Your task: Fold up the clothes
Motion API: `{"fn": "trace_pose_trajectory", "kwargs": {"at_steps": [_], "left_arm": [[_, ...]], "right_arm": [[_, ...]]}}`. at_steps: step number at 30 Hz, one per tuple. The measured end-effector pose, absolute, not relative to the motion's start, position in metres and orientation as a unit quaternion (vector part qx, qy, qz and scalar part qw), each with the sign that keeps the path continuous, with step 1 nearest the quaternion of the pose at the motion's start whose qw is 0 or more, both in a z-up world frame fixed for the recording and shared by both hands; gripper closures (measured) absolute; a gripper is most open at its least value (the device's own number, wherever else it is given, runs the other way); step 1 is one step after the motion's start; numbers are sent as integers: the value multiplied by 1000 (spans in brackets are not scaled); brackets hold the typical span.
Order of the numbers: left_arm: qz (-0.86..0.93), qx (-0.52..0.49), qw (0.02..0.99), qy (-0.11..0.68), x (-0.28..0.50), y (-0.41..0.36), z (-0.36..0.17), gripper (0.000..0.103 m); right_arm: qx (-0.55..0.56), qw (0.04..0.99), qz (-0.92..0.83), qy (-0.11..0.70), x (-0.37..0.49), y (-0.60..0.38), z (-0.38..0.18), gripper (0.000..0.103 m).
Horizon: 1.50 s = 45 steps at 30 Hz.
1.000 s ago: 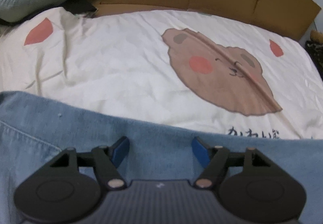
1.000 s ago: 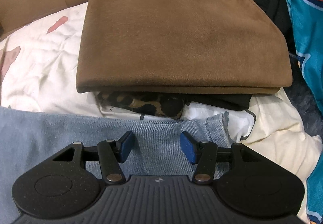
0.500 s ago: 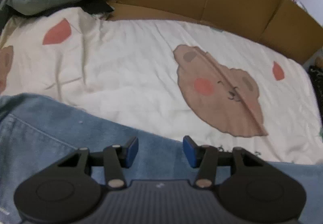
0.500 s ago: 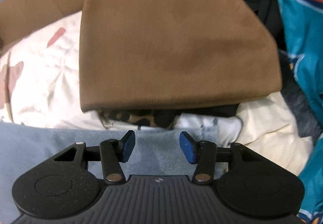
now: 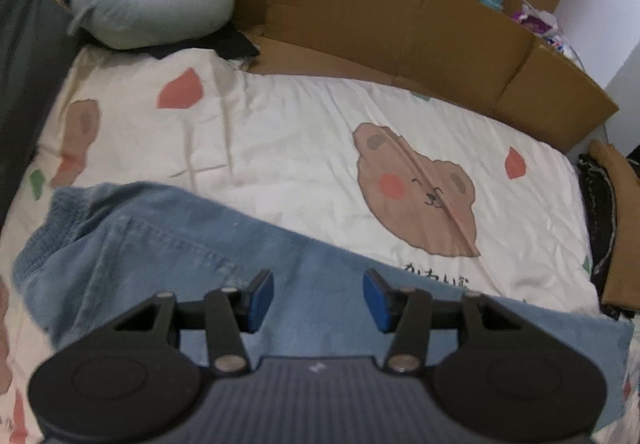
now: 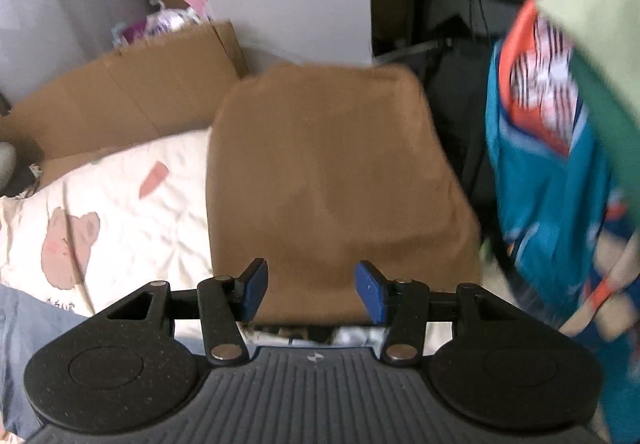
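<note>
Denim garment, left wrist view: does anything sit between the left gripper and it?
Nothing visible does. The left gripper hangs with fingers apart directly above the denim garment, which lies bare on the bear-print sheet.

The right gripper's body hides most of the jeans (image 6: 24, 344). Clothes under the folded brown garment (image 6: 332, 180) barely peek out. The hanging teal garment (image 6: 556, 196) is motion-blurred.

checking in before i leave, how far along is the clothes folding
Done: a folded brown garment tops a stack at the bed's edge. In hand: nothing; the fingers of the left gripper, which have just been closing, and of the right gripper stand apart, empty. Left: the denim garment lies rumpled on the bear-print sheet, fold unfinished.
</note>
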State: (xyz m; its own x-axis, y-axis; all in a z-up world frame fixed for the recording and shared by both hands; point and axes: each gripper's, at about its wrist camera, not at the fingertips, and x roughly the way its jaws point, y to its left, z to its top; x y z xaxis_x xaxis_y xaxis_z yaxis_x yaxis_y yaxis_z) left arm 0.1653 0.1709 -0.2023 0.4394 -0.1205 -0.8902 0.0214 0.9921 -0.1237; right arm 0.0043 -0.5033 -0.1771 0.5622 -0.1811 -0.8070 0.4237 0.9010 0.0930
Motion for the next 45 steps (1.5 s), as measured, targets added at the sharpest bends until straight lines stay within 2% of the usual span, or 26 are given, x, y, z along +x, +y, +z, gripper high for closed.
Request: {"fn": "trace_pose_trajectory", "kwargs": {"at_steps": [12, 22, 28, 30, 37, 41, 45], "left_arm": [[-18, -74, 846, 528, 119, 208, -151, 47], [-6, -72, 850, 521, 88, 222, -125, 42], [11, -77, 847, 527, 68, 233, -123, 41], [12, -77, 845, 530, 62, 234, -125, 38], [23, -78, 837, 541, 46, 235, -130, 37], [34, -80, 834, 544, 40, 236, -134, 32], [39, -79, 828, 555, 34, 233, -142, 31]], "right_arm": [[101, 902, -127, 400, 26, -542, -35, 47], [41, 925, -76, 369, 14, -546, 38, 46], [61, 913, -18, 402, -18, -539, 4, 46], [72, 909, -17, 411, -35, -536, -17, 46], [149, 893, -35, 423, -95, -533, -94, 46], [183, 885, -50, 425, -127, -530, -132, 46], [219, 876, -65, 425, -150, -531, -165, 46]]}}
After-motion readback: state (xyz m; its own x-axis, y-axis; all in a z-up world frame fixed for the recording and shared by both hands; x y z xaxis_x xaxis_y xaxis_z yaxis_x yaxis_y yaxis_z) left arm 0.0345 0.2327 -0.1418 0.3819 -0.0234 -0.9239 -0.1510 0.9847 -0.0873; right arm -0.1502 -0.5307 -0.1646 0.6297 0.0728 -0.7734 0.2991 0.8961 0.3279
